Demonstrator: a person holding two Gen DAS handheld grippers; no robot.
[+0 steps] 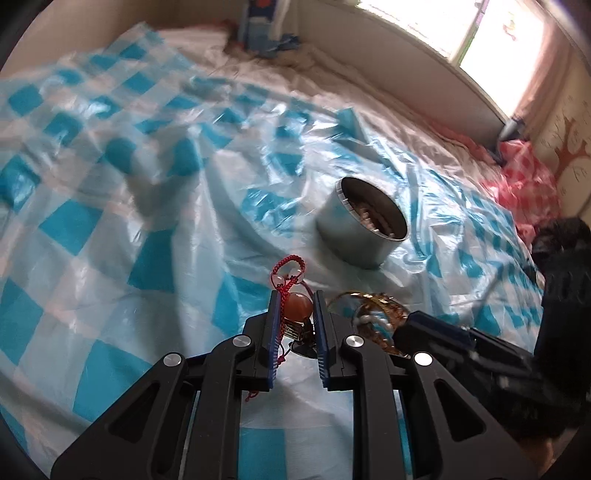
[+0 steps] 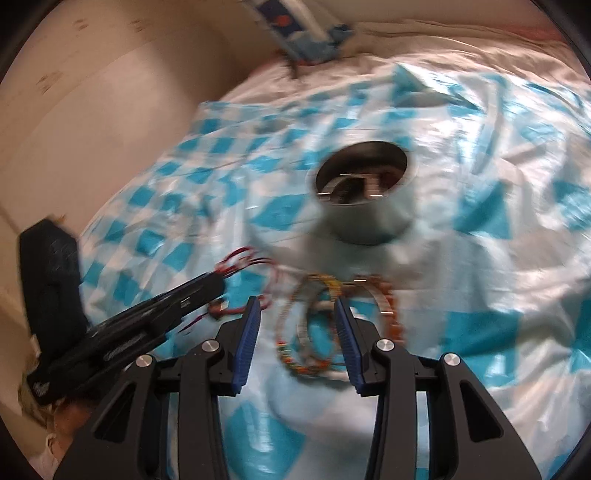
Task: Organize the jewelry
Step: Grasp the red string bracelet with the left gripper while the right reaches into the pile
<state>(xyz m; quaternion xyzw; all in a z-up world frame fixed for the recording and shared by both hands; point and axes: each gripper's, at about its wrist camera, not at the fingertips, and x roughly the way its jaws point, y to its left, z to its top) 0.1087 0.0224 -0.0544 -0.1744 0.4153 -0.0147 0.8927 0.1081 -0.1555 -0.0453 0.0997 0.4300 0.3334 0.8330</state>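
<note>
no text can be read (frames are blurred).

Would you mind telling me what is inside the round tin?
The tin is open and holds some jewelry pieces, pale and metallic, blurred in both views. Its near wall hides the bottom, so I cannot tell what or how many.

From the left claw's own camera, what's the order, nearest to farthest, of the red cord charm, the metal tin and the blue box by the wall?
1. Red cord charm, between the left claw's fingers.
2. Metal tin, ahead, slightly right.
3. Blue box, far back against the wall.
</note>
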